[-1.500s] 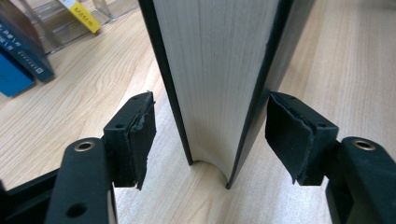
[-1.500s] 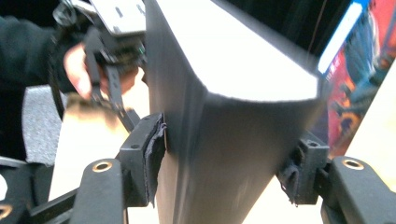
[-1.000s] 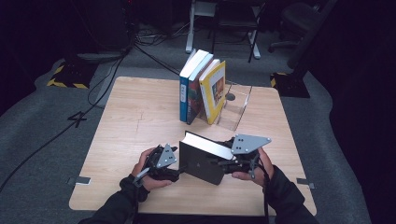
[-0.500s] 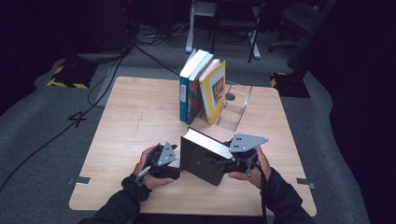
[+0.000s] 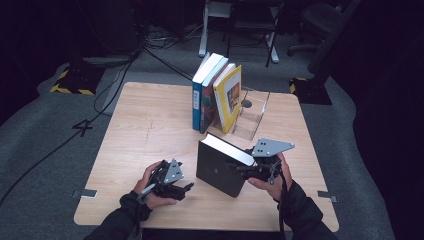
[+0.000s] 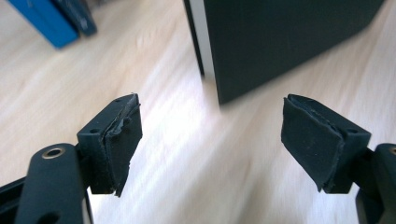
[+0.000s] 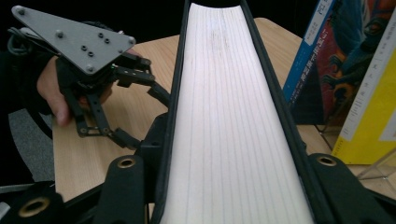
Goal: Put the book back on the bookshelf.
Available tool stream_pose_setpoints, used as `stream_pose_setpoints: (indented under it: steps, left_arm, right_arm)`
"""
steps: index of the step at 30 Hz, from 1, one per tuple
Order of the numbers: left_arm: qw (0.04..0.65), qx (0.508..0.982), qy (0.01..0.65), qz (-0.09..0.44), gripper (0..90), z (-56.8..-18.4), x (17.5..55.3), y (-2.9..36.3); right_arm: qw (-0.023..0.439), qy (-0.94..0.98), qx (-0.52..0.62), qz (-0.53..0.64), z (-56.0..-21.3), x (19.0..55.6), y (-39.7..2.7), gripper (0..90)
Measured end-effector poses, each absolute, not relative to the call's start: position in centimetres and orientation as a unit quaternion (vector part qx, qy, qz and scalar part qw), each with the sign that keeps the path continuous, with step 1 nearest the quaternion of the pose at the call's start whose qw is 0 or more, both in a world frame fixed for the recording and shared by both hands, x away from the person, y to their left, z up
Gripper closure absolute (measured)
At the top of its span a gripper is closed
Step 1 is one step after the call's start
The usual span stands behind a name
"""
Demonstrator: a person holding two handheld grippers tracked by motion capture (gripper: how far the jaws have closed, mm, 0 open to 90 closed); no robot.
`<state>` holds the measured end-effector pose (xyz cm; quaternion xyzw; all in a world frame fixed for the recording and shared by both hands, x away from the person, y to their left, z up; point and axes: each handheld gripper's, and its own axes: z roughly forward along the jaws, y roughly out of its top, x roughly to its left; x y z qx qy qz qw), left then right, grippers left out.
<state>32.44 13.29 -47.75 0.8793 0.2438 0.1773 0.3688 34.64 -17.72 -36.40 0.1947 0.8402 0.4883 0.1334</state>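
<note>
Pale wooden table point(image 5: 145, 125) is carrying a black book point(image 5: 220, 167), stiff, probably heavy; right gripper point(image 5: 250, 170) has just been closing, clamping its page edge, while left gripper point(image 5: 175, 187) is standing open, empty.

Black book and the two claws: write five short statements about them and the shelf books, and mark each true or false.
1. The right claw is clamped across the black book. True.
2. The black book lies flat on the table. False: it stands on edge, held up.
3. The left claw grips the black book. False: its jaws stand open with nothing between them, the book a little ahead.
4. A yellow book leans against a clear bookend. True.
5. The blue book stands right of the yellow one. False: left.
</note>
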Motion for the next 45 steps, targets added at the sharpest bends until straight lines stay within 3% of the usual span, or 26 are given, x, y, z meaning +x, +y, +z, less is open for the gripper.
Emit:
stream_pose_setpoints:
  steps: [7,19,35,45]
  left_arm:
    - [0.361,0.879,0.264,0.163,20.8,-48.6,30.7,15.4]
    - [0.347,0.880,0.286,0.151,20.6,-49.5,31.5,15.6]
    - [0.352,0.877,0.305,0.117,19.0,-50.3,31.9,15.5]
    - [0.353,0.880,0.297,0.114,19.0,-50.3,31.7,15.3]
  right_arm:
    - [0.142,0.842,0.204,0.480,-36.2,34.7,-18.8,52.2]
    - [0.164,0.835,0.222,0.476,-35.9,35.4,-20.8,52.8]
    - [0.235,0.805,0.292,0.461,-32.4,39.7,-22.0,53.2]
    - [0.282,0.784,0.348,0.431,-32.2,42.0,-21.8,53.1]
